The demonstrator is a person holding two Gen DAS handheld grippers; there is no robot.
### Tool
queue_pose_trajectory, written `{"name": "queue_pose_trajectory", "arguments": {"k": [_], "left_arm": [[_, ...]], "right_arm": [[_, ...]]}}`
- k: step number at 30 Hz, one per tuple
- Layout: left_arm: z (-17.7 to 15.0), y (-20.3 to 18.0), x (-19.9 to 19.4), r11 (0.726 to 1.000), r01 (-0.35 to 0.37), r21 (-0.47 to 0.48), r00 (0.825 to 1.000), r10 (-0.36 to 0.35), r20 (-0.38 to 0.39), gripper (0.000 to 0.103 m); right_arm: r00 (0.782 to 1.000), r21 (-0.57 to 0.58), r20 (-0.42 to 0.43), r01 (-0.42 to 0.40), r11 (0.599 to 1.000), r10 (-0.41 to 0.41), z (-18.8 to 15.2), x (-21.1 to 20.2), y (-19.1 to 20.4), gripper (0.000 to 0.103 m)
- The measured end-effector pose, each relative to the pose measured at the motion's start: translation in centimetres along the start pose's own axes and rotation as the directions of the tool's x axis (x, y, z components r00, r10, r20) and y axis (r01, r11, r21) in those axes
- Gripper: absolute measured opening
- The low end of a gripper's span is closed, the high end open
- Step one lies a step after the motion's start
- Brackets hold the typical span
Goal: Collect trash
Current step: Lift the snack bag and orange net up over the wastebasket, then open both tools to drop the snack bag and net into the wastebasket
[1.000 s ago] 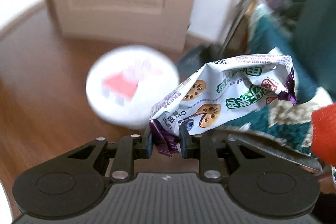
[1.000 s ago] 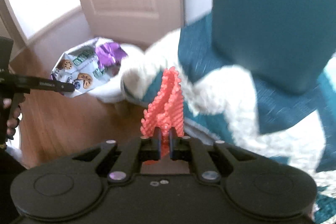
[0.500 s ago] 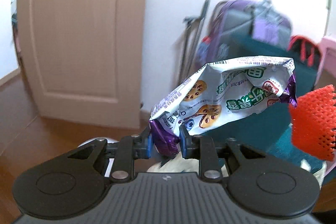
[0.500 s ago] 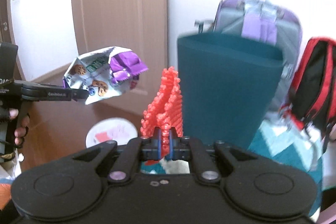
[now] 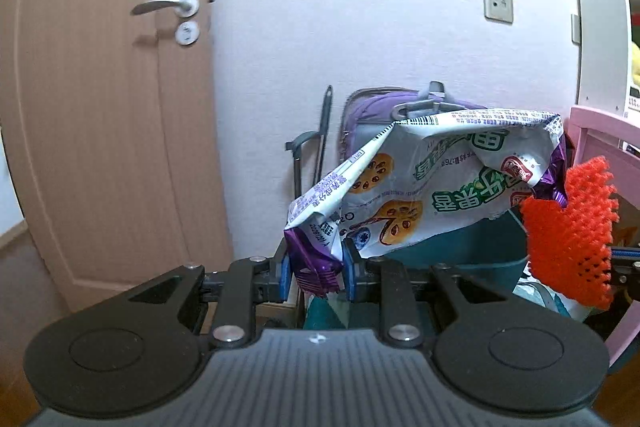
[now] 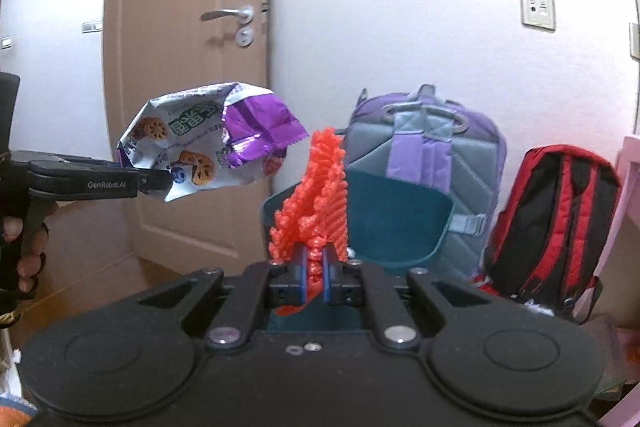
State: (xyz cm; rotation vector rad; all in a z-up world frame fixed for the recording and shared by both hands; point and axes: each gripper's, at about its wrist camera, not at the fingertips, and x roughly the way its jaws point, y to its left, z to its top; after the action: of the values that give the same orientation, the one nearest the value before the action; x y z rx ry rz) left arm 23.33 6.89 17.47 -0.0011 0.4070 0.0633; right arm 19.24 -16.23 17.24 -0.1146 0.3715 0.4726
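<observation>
I had lifted both pieces off the floor: my left claw (image 5: 314,269) stayed clamped on the crumpled snack wrapper (image 5: 432,195), my right claw (image 6: 316,277) on the orange foam net (image 6: 316,195). The teal bin (image 6: 396,223) stood at twelve o'clock, ready for dropping.

both claws raised, door handle (image 5: 166,5) revealed

Your snack wrapper (image 5: 432,195) hides most of the purple backpack (image 5: 384,107) and the teal bin (image 5: 460,251) behind it. The orange foam net (image 6: 316,195) covers the bin's left rim. Your hand (image 6: 24,247) is cut off by the frame's left edge; the wrapper's small print is unreadable.
</observation>
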Motion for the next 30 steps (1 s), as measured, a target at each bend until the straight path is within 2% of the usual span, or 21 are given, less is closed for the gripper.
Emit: {"name": "queue_pose_trajectory", "arguments": {"k": [5,17,20,25,30], "left_arm": [[2.3,-3.2,2.8,0.999,-0.009,0.052,0.999,0.012,-0.049,0.024],[4.9,-8.9,10.6,0.978,-0.029,0.209,0.989,0.059,-0.138,0.025],[4.9,-10.0,12.2,0.970,0.013,0.241,0.986,0.027,-0.163,0.025],[4.0,-12.0,15.0,0.945,0.032,0.325,0.979,0.036,-0.200,0.025],[3.2,-12.9,17.4,0.935,0.105,0.339,0.959,-0.005,-0.285,0.025]], "right_arm": [[1.000,0.036,-0.019,0.022,0.999,-0.021,1.7,1.9,-1.8,0.008],[0.983,0.108,-0.180,0.040,0.993,-0.020,3.4,9.4,-4.9,0.008],[0.977,0.109,-0.210,0.047,0.993,-0.024,3.0,10.9,-5.4,0.008],[0.962,0.120,-0.275,0.044,0.992,-0.009,1.9,13.5,-6.6,0.008],[0.945,0.145,-0.327,0.045,0.988,0.005,0.5,15.3,-7.5,0.009]]}}
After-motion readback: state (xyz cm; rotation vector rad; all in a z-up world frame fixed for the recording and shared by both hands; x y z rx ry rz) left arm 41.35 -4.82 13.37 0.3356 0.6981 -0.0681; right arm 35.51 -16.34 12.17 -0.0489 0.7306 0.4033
